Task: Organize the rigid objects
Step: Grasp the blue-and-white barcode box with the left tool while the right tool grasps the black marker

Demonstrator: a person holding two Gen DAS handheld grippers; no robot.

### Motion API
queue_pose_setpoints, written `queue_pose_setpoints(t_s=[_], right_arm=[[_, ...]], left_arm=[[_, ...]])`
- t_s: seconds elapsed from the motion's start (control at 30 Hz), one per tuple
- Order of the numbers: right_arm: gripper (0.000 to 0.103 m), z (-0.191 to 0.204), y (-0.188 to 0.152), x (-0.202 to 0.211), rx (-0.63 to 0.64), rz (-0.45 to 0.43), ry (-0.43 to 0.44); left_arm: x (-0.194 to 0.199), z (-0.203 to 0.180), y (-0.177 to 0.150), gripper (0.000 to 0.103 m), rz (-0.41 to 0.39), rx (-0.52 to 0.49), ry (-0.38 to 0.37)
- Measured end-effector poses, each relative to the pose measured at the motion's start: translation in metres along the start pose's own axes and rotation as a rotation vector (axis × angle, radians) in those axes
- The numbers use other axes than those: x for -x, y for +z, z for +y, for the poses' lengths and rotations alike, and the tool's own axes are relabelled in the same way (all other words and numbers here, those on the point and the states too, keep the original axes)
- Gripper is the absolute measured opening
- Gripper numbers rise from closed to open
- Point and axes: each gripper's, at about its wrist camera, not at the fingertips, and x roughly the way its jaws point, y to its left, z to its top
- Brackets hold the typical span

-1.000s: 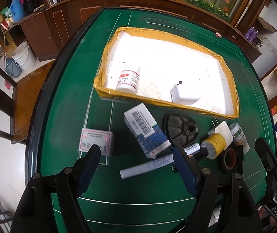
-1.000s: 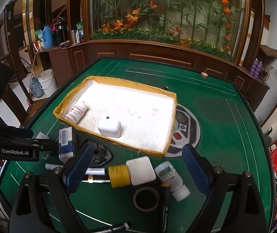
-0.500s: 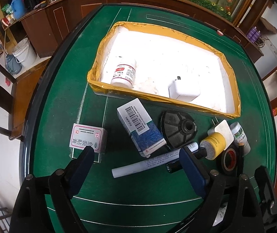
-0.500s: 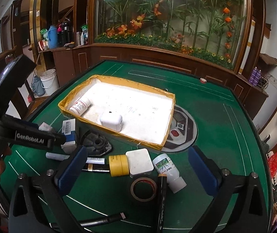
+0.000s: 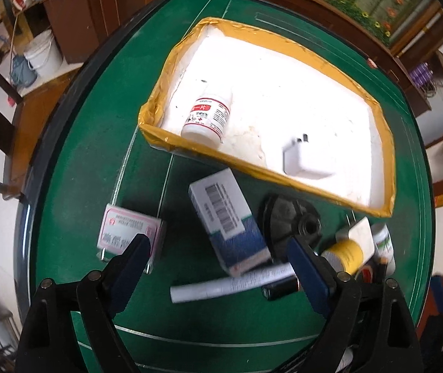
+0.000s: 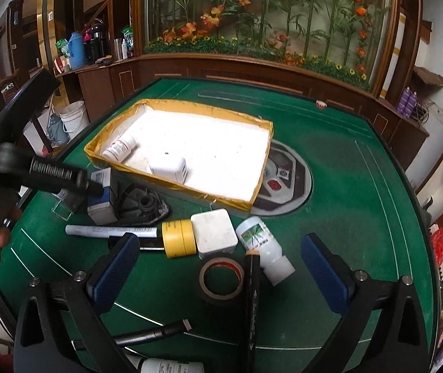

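On the table (image 6: 345, 217) sits a tray (image 6: 262, 158) at 12 o'clock holding 2 things: a bottle (image 6: 119, 147) at its 9 o'clock end and a charger block (image 6: 169, 168) nearer its front wall. Before the tray lie a barcoded box (image 5: 227, 220), a marker (image 6: 109, 231), a tape roll (image 6: 221, 276) and another bottle (image 6: 263, 247) toward 3 o'clock.

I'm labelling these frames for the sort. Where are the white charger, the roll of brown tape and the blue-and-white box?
white charger (image 6: 168, 169): right wrist view, on its top face.
roll of brown tape (image 6: 203, 280): right wrist view, on its left rim.
blue-and-white box (image 5: 221, 208): left wrist view, on the barcode face.
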Motion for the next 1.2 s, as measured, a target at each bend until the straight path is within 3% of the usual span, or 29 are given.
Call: queue_pose_setpoints(t_s=[0.17, 0.27, 0.3, 0.33, 0.67, 0.83, 0.9, 1.13, 1.2], right_arm=[[0.103, -0.002, -0.004, 0.000, -0.008, 0.020, 0.005], [0.103, -0.009, -0.006, -0.003, -0.038, 0.051, 0.014], [0.103, -0.012, -0.007, -0.005, -0.051, 0.061, 0.013], [0.103, -0.017, -0.007, -0.007, -0.068, 0.074, 0.012], [0.102, -0.062, -0.019, -0.030, -0.198, 0.210, 0.050], [0.082, -0.072, -0.023, -0.039, -0.230, 0.278, 0.083], [0.066, -0.071, -0.027, -0.042, -0.229, 0.310, 0.107], [0.046, -0.060, -0.046, -0.046, -0.238, 0.381, 0.153], [0.034, -0.057, -0.050, -0.048, -0.239, 0.392, 0.153]], left_arm=[[-0.009, -0.006, 0.015, 0.087, -0.025, -0.023, 0.067], [-0.011, -0.015, 0.020, 0.063, -0.024, -0.080, 0.122], [-0.011, -0.018, 0.020, 0.050, -0.024, -0.096, 0.125], [-0.013, -0.020, 0.020, 0.047, -0.013, -0.107, 0.120], [-0.010, -0.012, -0.001, 0.044, 0.057, -0.148, 0.042], [-0.008, 0.004, -0.018, 0.040, 0.129, -0.173, -0.026], [-0.008, 0.012, -0.025, 0.040, 0.141, -0.181, -0.027], [-0.007, 0.029, -0.041, 0.041, 0.145, -0.150, -0.035], [-0.008, 0.029, -0.041, 0.041, 0.142, -0.149, -0.033]])
